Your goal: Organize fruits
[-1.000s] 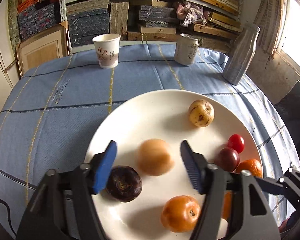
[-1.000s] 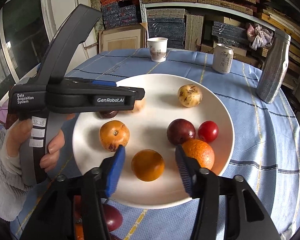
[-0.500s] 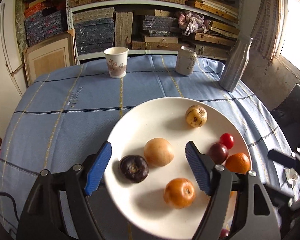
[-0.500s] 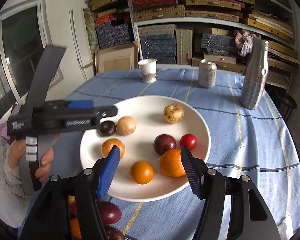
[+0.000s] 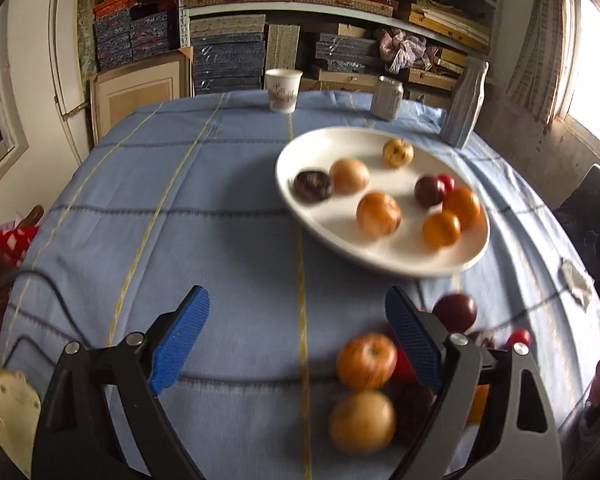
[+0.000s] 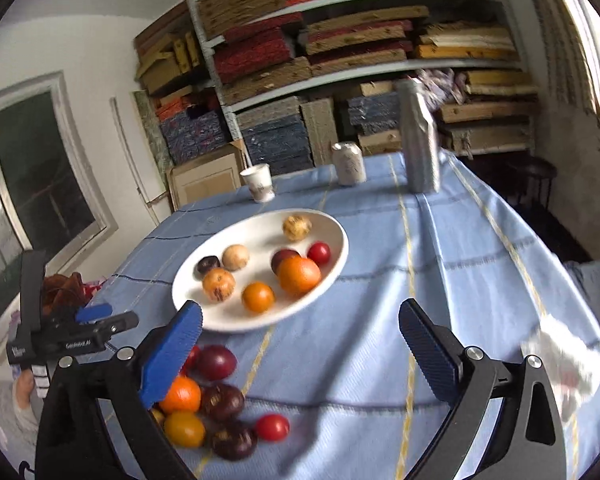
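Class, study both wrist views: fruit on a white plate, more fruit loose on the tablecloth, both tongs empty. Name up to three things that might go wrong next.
1. The loose fruits lie bunched and touching; as the opening right tongs reach in, they may nudge neighbours and set round ones rolling.
2. The red tomato looks soft; a hard squeeze might bruise it.
3. The white plate already holds seven pieces; another dropped in could knock the small orange toward the rim.

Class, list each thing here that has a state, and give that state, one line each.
Left hand-held gripper: jaws opening, nothing between them.
Right hand-held gripper: jaws opening, nothing between them.
Plate: holds eight fruits.
Paper cup: upright.
Can: upright.
Silver bottle: upright.
Loose fruits: on the cloth, off the plate.
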Tool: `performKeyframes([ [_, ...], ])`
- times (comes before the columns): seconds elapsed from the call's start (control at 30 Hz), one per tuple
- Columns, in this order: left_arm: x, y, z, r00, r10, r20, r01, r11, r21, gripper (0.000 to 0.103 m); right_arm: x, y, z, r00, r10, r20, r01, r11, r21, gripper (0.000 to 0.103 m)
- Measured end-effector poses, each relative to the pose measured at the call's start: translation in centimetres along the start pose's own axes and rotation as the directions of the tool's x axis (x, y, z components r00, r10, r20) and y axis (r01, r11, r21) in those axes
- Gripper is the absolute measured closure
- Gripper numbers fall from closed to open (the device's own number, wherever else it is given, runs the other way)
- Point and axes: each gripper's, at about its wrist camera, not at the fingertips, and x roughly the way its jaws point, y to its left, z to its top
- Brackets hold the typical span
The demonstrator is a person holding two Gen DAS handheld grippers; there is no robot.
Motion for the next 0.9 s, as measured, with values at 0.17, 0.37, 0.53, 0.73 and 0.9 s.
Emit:
performKeyframes([
  [0.17,0.0,0.0,-1.9,1.000,-0.014,-0.027,0.015,1.000,0.015,0.015,-0.4,-1.9,-1.0,1.000,-0.021,-0.005,0.021,0.997,0.070,0.004],
  [0.37,1.4,-1.2,-2.1,0.997,-0.033,-0.075,0.038,0.997,0.069,0.015,1.0,-1.9,-1.2,0.998,-0.020,-0.057,0.023,0.998,0.057,0.004],
  [0.53,1.8,-1.4,-2.1,0.997,-0.017,-0.077,0.023,0.997,0.078,0.013,0.7,-1.9,-1.2,0.999,-0.018,-0.046,0.021,0.998,0.062,0.004],
  [0.73,1.3,0.7,-1.4,0.996,0.090,-0.026,-0.089,0.995,0.039,0.006,0.6,-2.0,-1.2,0.999,-0.018,-0.042,0.021,0.997,0.068,0.004],
  [0.9,0.9,5.5,-1.2,0.992,0.123,-0.035,-0.126,0.984,-0.129,0.008,0.5,-2.0,-1.2,0.999,-0.014,-0.040,0.017,0.997,0.069,0.004],
])
